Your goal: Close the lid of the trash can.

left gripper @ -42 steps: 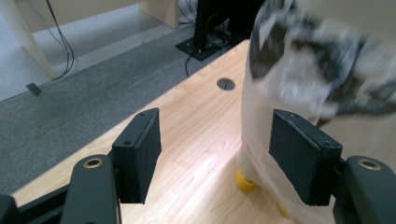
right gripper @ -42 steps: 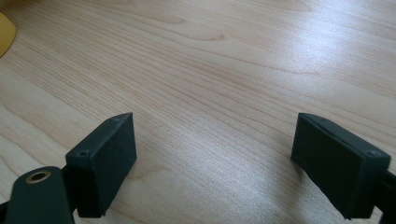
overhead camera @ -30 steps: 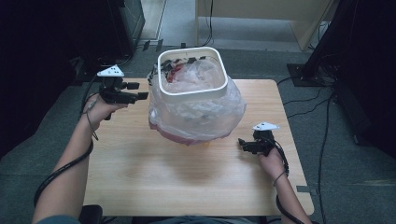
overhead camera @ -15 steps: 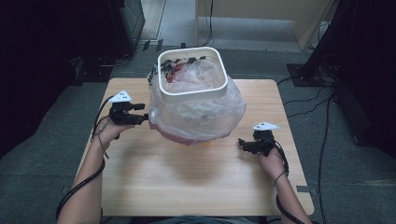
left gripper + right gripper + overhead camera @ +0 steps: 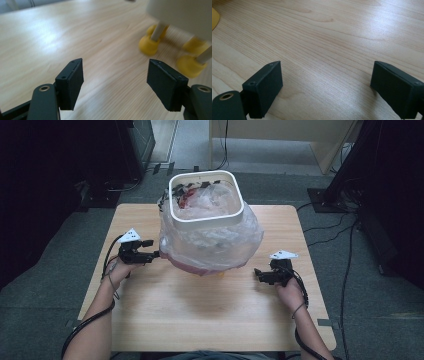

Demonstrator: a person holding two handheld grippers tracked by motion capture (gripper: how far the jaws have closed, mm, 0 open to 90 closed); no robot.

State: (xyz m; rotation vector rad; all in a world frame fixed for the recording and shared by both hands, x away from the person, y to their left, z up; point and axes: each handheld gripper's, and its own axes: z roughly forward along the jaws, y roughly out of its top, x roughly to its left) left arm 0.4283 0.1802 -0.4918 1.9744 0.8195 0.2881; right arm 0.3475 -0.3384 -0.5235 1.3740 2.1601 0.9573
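Observation:
A white square bin stands at the back middle of the wooden table, with a clear plastic bag folded over its rim and bulging around its sides. Red and dark items lie inside the bag. My left gripper is low at the bag's left side, pointing right. Its jaws have just been opening and hold nothing. In the left gripper view the open gripper faces the bin's yellow feet. My right gripper rests right of the bag, open over bare wood.
The bin stands on thin legs with round yellow feet, leaving a gap under it. Bare tabletop lies in front of the bin. Cables run over the grey floor on the right, and dark furniture stands to the left.
My left gripper has come down from beside the bin's upper part to just above the table, next to the bag's lower left. The right gripper has stayed put.

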